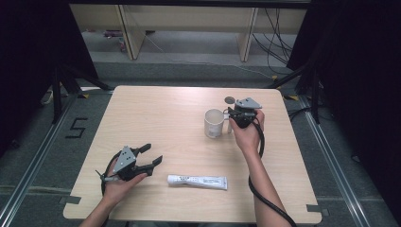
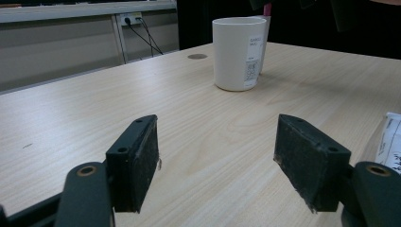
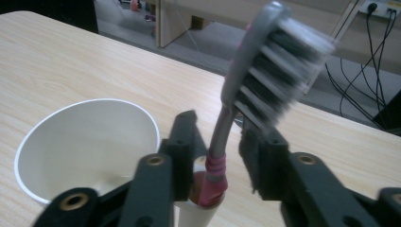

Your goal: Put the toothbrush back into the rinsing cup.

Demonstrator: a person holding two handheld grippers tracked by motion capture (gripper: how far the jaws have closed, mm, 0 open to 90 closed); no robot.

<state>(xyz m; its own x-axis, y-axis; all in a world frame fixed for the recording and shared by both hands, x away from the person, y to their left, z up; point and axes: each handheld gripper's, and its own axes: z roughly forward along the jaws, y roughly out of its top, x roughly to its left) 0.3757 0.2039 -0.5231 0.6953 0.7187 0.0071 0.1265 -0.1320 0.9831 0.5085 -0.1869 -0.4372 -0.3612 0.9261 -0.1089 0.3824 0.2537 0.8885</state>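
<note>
A light wooden worktop is seen from above, with a person's two forearms reaching in from its near edge. The right hand-held gripper is toward the far right corner, just beside a white mug. In the right gripper view, a toothbrush stands upright between the gripper's two jaws, its dark bristled head above them and its pink-banded handle dropping into a small white tube-shaped holder below, right beside the mug's rim. The jaws stand about halfway apart. The pads do not press on the toothbrush; a gap shows on each side of the handle. The toothbrush head is blurred.

The left hand-held gripper rests in the person's hand near the near left corner, its jaws wide apart with nothing between them. In the left gripper view, the two black pads frame bare worktop, with the mug farther off.

A white toothpaste tube lies flat near the middle of the near edge, between the two forearms, apart from both grippers.
</note>
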